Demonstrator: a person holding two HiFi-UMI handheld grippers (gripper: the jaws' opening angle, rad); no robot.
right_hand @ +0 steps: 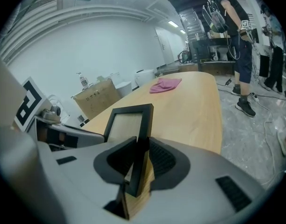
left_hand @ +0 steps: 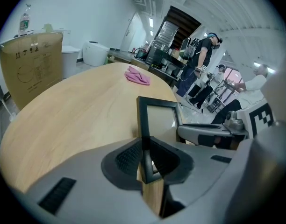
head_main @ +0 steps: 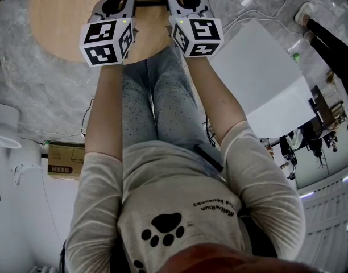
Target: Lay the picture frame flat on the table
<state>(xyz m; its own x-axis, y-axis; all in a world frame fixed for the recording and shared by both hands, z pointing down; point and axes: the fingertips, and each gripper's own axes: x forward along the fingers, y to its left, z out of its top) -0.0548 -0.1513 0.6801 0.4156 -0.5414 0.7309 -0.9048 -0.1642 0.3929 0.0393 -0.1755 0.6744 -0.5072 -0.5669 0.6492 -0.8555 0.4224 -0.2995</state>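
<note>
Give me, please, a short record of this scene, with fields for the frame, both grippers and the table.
picture frame: black, held upright over the table's near edge, not yet flat
left gripper: shut on the frame's left side
right gripper: shut on the frame's right side
table: light wood, rounded edge
pink cloth: lies on the table's far side
frame touching table: cannot tell

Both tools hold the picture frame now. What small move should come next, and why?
Probably lower both tools together while tipping the picture frame over, until it lies on the wooden table. The left tool and the right tool each clamp one side rail, the frame stands up rather than flat, and the pink cloth lies far off, so nothing seems to block it.
</note>
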